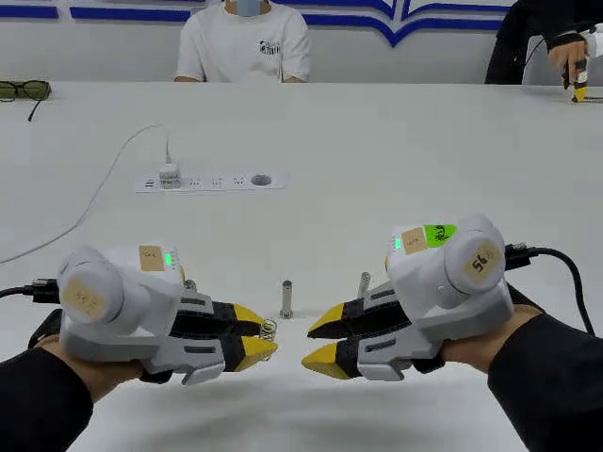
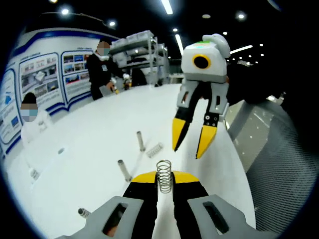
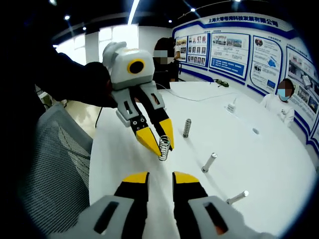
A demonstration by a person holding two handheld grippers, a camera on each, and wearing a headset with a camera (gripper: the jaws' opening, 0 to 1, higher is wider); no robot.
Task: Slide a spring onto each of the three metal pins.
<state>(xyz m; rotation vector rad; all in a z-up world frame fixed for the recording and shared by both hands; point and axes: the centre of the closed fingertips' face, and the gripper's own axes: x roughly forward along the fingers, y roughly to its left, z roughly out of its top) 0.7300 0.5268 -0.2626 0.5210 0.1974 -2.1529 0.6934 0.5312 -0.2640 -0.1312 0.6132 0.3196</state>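
Observation:
My left gripper [image 1: 259, 337] [image 2: 164, 183] is shut on a small steel spring [image 1: 268, 330] [image 2: 164, 175] that stands up between its yellow tips. Facing it from the right, my right gripper [image 1: 318, 341] [image 3: 160, 179] is open and holds nothing; a short gap separates the two. On the white table behind them stand a bare metal pin [image 1: 285, 299] [image 3: 209, 162] in the middle and a second pin [image 1: 364, 282] [image 2: 141, 141] further right. A third pin [image 3: 187, 128] wears a spring. A loose spring [image 2: 155, 149] lies by the right pin.
A white power strip [image 1: 212, 181] with a plugged-in cable lies mid-table, and dark glasses [image 1: 24, 90] sit at the far left. One person [image 1: 245, 42] sits across the table; another person's hand [image 1: 570, 56] holds a gripper at the far right.

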